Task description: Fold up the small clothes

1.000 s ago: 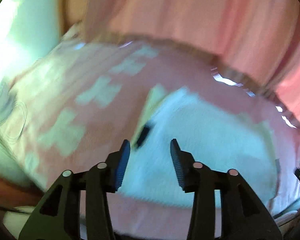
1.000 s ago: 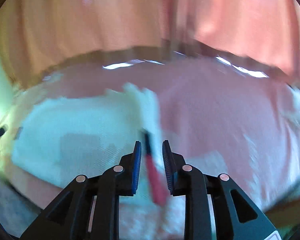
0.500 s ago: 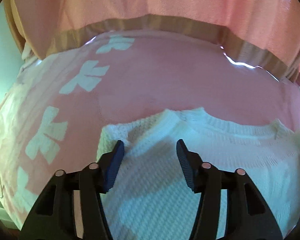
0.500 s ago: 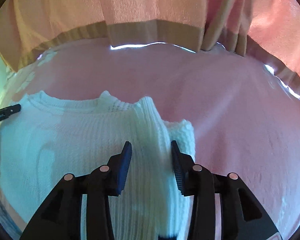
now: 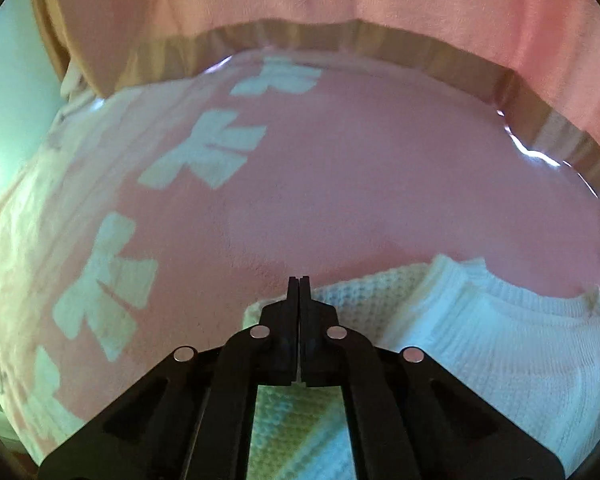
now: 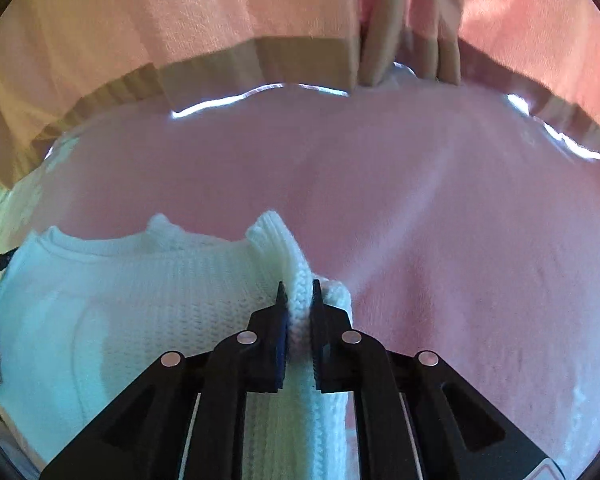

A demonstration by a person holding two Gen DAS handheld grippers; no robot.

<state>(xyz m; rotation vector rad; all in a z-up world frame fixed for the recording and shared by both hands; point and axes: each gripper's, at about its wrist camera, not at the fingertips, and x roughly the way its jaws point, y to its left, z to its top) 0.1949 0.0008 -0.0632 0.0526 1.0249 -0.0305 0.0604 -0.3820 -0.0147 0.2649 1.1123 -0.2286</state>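
The white knit sweater [image 6: 140,320] is soft and floppy (likely stretchy): right claw [image 6: 298,294] pinches its shoulder ridge; left claw [image 5: 299,286] is clamped at the opposite shoulder edge, cloth unseen between.

You have one small white knit sweater [image 6: 132,304] lying flat on the pink blanket [image 6: 440,216], neckline toward the blanket's far edge. Its body is a chunky ribbed knit with a thicker rolled collar. On its right side a ribbed sleeve [image 6: 284,248] is gathered into a raised ridge that stands up off the blanket. In the left wrist view, the sweater's [image 5: 480,344] left shoulder shows a waffle-textured corner near the blanket's row of pale bow prints.
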